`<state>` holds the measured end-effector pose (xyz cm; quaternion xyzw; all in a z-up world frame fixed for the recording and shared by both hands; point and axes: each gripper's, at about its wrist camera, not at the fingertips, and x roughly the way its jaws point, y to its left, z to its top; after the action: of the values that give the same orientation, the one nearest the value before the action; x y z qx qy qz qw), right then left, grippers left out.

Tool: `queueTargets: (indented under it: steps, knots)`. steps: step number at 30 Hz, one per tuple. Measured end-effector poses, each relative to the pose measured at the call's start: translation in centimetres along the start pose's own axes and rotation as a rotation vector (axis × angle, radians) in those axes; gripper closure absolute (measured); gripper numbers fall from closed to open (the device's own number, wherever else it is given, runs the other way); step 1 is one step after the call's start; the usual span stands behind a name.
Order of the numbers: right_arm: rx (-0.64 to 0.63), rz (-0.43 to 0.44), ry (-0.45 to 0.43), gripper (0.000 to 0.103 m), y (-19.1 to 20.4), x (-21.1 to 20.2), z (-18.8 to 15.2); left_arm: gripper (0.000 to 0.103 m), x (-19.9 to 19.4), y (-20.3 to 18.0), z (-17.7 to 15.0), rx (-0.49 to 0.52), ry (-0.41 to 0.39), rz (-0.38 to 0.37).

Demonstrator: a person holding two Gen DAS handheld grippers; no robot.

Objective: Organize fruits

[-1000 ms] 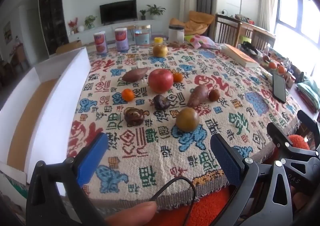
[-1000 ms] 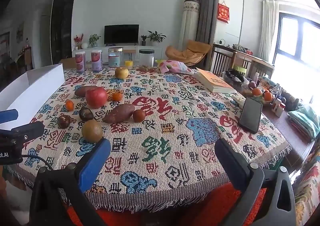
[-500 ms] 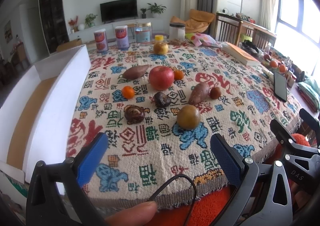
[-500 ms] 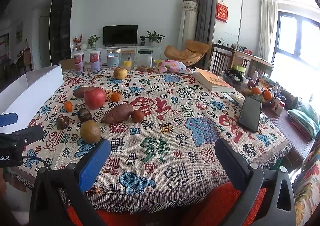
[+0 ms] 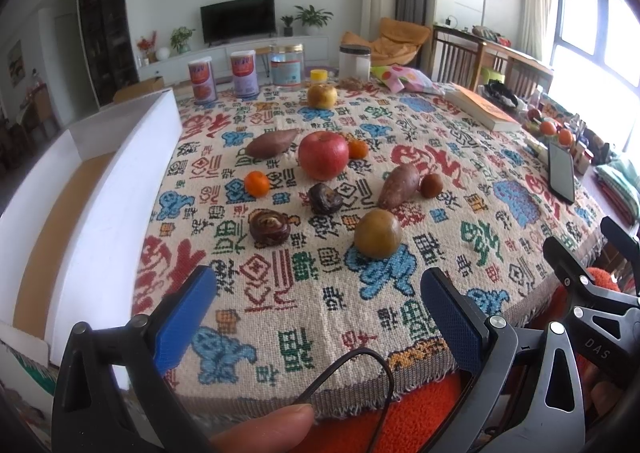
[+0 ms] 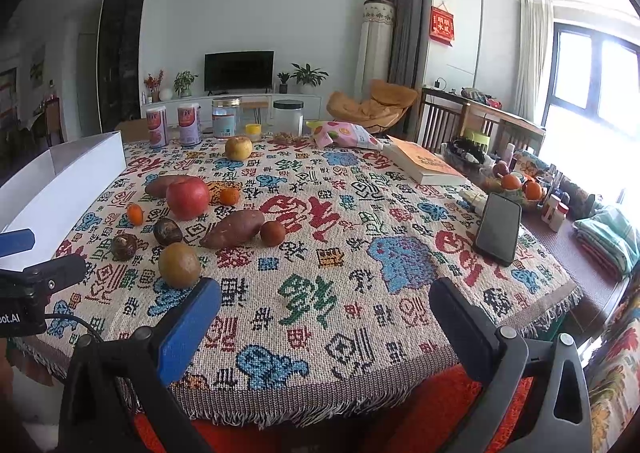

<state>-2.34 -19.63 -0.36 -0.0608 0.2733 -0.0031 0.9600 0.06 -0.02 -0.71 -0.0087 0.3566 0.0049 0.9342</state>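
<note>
The left gripper (image 5: 316, 305) hangs over the near edge of the tabletop (image 5: 500, 273), its blue-padded fingers (image 5: 182, 323) spread wide with nothing between them; a fingertip (image 5: 264, 427) shows at the bottom of its view; the right gripper (image 6: 324, 317) is likewise spread and empty, just beside the left one. Nearest ahead of the left fingers lies a round olive-brown fruit (image 5: 377, 233); beyond it, a dark knobbly fruit (image 5: 269, 228) and a smaller dark one (image 5: 325, 197); then a sweet potato (image 5: 399, 186) with a small brown fruit (image 5: 431, 185) touching or just beside it; a mandarin (image 5: 257, 183) sits apart to the left; farther back stand a red apple (image 5: 323, 155), a second mandarin (image 5: 357, 149) beside it, and another sweet potato (image 5: 271, 143); a yellow apple (image 5: 321, 96) rests well apart near the far edge. An open white box (image 5: 100, 213) flanks the tabletop on the left.
</note>
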Motion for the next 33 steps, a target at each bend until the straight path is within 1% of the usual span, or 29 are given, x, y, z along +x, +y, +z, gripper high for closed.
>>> queueTargets:
  steps: [5, 11, 33]
  knots:
    - [0.001, -0.002, -0.002, 0.0, -0.08, -0.03, 0.03, 0.001, 0.0, 0.02, -0.04, -0.003, -0.006, -0.002]
    - [0.002, -0.002, -0.001, 0.0, -0.1, 0.0, 0.04, 0.001, 0.02, 0.06, -0.09, 0.001, 0.014, 0.003]
    - [0.001, -0.004, -0.003, 0.0, -0.15, 0.02, 0.0, 0.001, 0.02, 0.12, -0.06, -0.009, -0.004, -0.007]
